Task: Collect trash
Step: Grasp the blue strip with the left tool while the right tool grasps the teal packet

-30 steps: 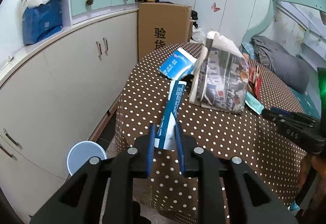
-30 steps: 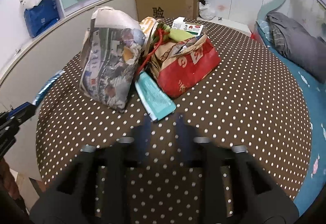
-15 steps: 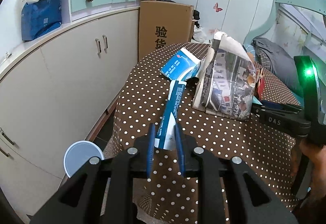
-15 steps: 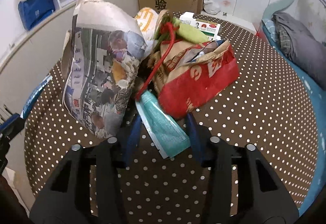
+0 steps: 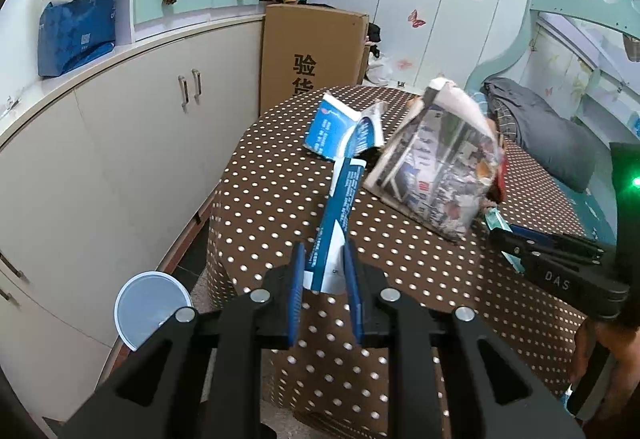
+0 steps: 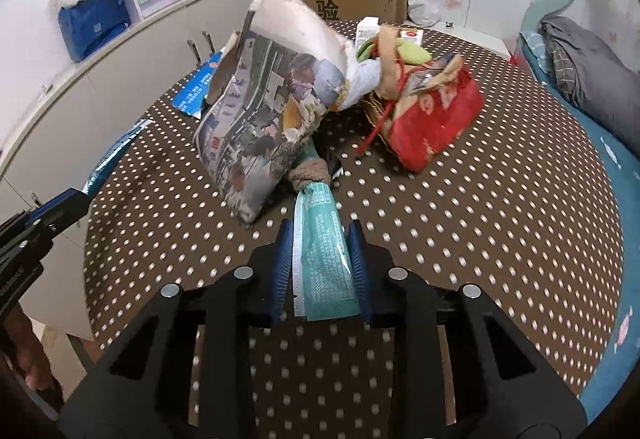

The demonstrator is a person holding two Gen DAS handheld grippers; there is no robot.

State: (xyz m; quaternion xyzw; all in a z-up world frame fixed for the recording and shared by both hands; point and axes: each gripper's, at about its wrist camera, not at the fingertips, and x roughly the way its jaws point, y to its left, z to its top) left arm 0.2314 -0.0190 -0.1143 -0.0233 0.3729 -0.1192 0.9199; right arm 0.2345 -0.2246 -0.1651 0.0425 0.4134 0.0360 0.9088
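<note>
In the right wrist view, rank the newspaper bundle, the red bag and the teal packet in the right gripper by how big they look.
1. newspaper bundle, clearly the largest.
2. red bag and teal packet look close in size; the packet sits much nearer the camera, between the right gripper pads, so I won't rank these two.

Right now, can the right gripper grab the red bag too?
Probably not yet. The right gripper has just been closing on the teal packet, so its jaws are full. The red bag lies further back on the dotted table, with open cloth in between, so once that gripper is empty the way looks free.
</note>
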